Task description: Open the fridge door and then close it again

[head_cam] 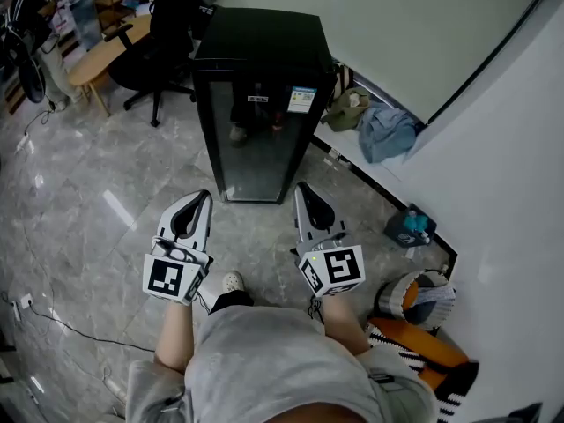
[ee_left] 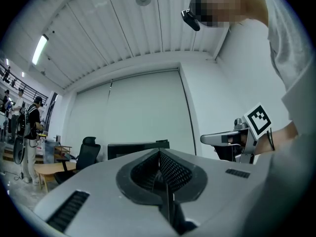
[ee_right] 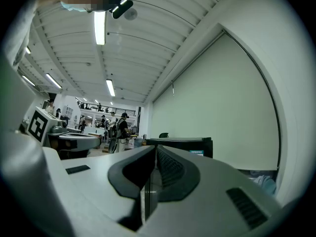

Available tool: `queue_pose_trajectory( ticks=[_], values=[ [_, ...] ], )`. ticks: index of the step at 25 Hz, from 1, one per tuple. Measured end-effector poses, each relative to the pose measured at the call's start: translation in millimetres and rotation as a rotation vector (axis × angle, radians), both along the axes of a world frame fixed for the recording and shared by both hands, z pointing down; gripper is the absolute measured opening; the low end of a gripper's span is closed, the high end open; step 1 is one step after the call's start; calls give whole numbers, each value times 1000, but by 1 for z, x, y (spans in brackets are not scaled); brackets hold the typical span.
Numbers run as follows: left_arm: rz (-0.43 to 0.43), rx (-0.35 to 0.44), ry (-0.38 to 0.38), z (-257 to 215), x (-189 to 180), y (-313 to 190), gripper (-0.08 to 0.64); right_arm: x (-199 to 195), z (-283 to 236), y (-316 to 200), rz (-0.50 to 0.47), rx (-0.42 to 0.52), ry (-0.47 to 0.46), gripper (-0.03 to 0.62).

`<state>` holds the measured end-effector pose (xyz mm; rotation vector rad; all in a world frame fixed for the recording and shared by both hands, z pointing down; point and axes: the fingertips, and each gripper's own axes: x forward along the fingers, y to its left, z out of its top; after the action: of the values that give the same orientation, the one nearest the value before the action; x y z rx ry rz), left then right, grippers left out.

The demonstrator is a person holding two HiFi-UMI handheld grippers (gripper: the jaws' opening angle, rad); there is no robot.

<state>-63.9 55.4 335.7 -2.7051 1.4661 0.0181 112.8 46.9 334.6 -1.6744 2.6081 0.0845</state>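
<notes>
A black fridge (head_cam: pixel 257 51) with a glass door (head_cam: pixel 251 144) stands against the wall ahead, and its door is closed. It also shows low beyond the jaws in the left gripper view (ee_left: pixel 138 148) and in the right gripper view (ee_right: pixel 185 143). My left gripper (head_cam: pixel 203 196) points level at the fridge from a short way in front of it, shut and empty (ee_left: pixel 159 153). My right gripper (head_cam: pixel 301 187) is held beside it, also shut with nothing in it (ee_right: pixel 154 147). Neither touches the door.
A black office chair (head_cam: pixel 163 33) and a wooden table (head_cam: pixel 101 53) stand left of the fridge. Clothes (head_cam: pixel 374 123) lie by the wall at its right. A blue box (head_cam: pixel 408 227) and an orange mat (head_cam: pixel 423 342) lie along the right wall. A cable (head_cam: pixel 62 324) crosses the floor.
</notes>
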Motion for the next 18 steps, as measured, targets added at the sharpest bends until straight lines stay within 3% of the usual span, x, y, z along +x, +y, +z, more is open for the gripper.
queue_pose_trajectory(
  ticks=[18],
  values=[
    [94, -5, 51, 7, -57, -101, 15, -52, 12, -74, 116, -19, -2, 25]
  ],
)
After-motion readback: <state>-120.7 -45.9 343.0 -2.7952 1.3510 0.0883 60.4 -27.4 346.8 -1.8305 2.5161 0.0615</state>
